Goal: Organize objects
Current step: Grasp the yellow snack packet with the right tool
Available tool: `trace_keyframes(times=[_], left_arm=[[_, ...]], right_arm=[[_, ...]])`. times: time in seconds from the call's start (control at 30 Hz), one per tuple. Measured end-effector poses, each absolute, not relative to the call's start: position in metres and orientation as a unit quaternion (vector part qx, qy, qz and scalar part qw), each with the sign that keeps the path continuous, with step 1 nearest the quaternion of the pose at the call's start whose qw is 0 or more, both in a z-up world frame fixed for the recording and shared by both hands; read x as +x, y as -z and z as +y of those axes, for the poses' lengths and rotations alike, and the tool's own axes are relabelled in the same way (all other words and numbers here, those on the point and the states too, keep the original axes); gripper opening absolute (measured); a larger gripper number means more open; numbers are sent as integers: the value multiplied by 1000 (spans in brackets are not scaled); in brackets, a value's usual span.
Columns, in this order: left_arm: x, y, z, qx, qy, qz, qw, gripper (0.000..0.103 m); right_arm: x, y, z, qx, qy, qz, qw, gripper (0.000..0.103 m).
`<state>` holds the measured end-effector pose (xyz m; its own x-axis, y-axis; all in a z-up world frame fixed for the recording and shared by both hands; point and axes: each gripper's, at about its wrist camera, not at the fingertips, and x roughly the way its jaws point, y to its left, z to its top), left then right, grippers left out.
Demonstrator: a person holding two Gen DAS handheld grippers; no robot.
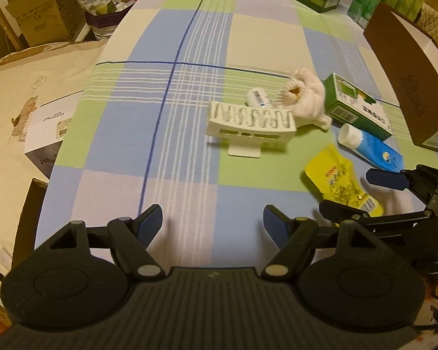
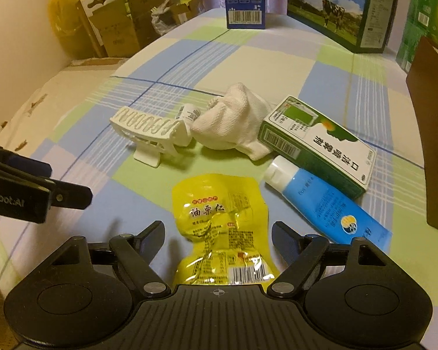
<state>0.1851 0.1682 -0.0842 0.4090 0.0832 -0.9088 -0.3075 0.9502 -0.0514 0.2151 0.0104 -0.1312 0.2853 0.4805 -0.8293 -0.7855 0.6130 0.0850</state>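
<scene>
A yellow snack packet lies on the checked tablecloth, between the spread fingers of my right gripper, which is open around its lower half. In the left wrist view the same packet sits inside the right gripper. My left gripper is open over bare cloth, with nothing between its fingers. Beyond lie a white plastic clip holder, a small white bottle, a white cloth, a green box and a blue tube.
A brown box stands at the right edge of the table. A blue carton and a milk box stand at the far end. Cardboard boxes are stacked off the table's left side.
</scene>
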Motion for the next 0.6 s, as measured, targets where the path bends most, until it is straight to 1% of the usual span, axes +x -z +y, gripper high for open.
trace_keyframes(times=[0.27,0.37,0.43,0.47,0.5,0.6], left_arm=[[190,90,176,-106,-114,534,831,73],[191,93,177,-107,-110,536,830,73],[193,95,176,-107,-107,537,830,73],[194,95,176,-107,-105,538,830,73],[195,96,175,-107,-104,538,830,73],[197,96,173,-105,-98,536,832,73]], right_arm=[[213,146,16,-186,-381,437,793,76],[213,145,15,-187,-380,431,797,66],[214,144,14,-191,-382,432,795,63],[214,144,14,-192,-383,431,794,60],[213,142,12,-189,-391,428,793,54],[206,135,13,-202,-406,418,787,46]])
